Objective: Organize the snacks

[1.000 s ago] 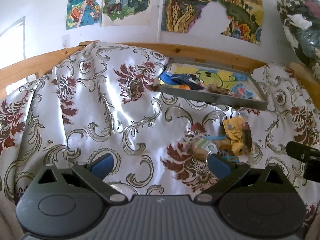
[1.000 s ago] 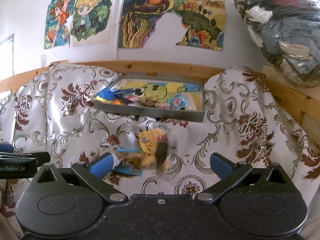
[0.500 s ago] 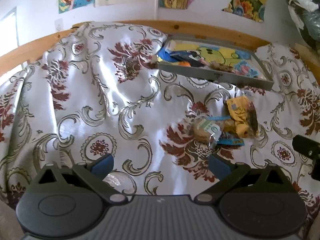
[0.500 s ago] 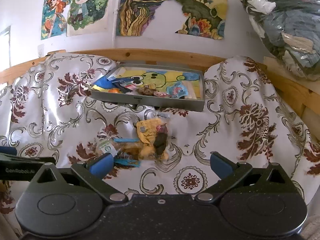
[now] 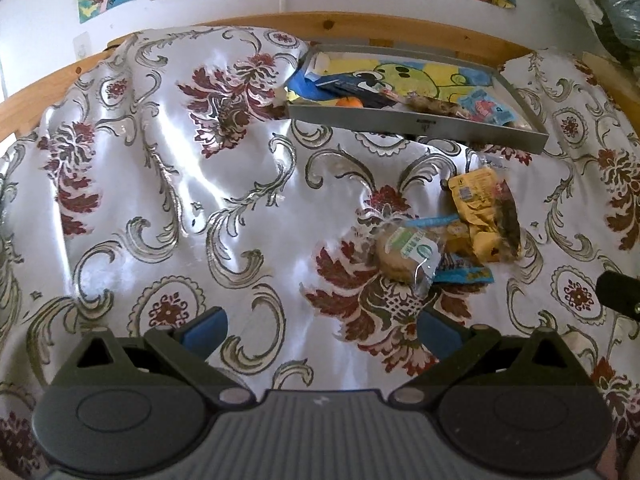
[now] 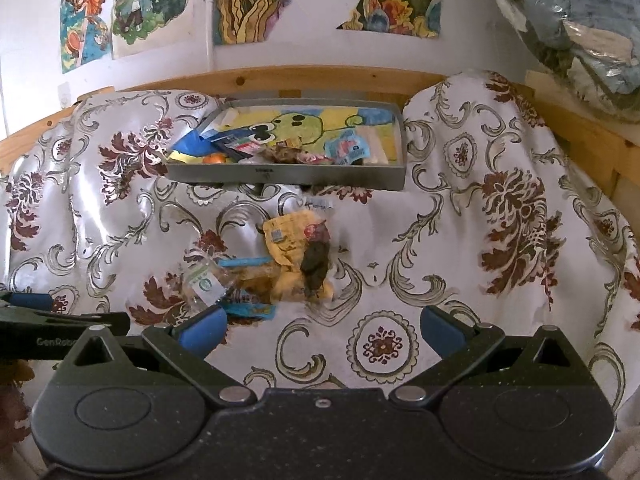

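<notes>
We count two grippers: left gripper [image 5: 320, 328], right gripper [image 6: 320, 328], each two blue pads. One grey tray [image 6: 288, 178] on one patterned cloth [image 6: 460, 216]. Loose snack pile in front of tray: we make out one yellow packet [image 6: 294, 240], one clear-wrapped round biscuit [image 5: 406, 254], one blue wrapper [image 5: 464, 274]; more hidden underneath, cannot tell. Inside tray: one orange item [image 6: 214, 158], several packets, exact number unclear. Two wall posters [image 6: 124, 4] fully visible.
</notes>
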`<state>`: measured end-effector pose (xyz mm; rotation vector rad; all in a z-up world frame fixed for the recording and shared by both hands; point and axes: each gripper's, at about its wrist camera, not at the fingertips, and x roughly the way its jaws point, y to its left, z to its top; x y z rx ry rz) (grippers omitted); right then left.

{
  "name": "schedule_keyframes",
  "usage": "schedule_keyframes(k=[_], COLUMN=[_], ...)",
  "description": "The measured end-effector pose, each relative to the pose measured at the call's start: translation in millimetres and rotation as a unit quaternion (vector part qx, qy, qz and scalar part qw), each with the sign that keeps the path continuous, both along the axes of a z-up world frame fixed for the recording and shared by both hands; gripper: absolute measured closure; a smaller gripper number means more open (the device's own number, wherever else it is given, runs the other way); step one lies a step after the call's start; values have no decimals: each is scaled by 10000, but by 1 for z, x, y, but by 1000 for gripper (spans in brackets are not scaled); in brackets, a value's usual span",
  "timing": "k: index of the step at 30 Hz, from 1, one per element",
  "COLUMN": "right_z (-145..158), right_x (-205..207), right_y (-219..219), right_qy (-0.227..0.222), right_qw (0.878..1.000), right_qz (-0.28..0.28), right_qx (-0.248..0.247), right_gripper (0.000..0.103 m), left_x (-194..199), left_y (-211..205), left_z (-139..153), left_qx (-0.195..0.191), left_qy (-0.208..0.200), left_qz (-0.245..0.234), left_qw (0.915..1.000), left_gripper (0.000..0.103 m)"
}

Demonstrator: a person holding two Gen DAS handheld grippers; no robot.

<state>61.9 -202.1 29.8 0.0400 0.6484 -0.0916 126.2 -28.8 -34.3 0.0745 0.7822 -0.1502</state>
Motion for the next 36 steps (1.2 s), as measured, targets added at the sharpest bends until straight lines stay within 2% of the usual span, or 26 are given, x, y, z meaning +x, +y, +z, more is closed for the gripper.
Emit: schedule_keyframes(k=[11, 22, 26, 36], right_z=[-6, -8, -10, -14], right_x=[21, 41, 49, 72], right_y=[-8, -18, -21, -27], right_qy=[111, 164, 191, 112], right_qw=[9999, 9996, 9992, 9955], right_qz=[-22, 62, 164, 727], right_qx=[-7, -231, -315, -593], right_gripper=[1, 1, 1, 1], left_x=[22, 35, 39, 49], left_y=[-5, -15, -18, -19], left_z=[-4, -10, -10, -15], left_qx=[-85, 19, 195, 126], left_qy=[-8, -241, -454, -400], left_qz=[-80, -192, -153, -127], left_qw=[9999, 9995, 9987, 9990], left_gripper=[0, 0, 0, 0])
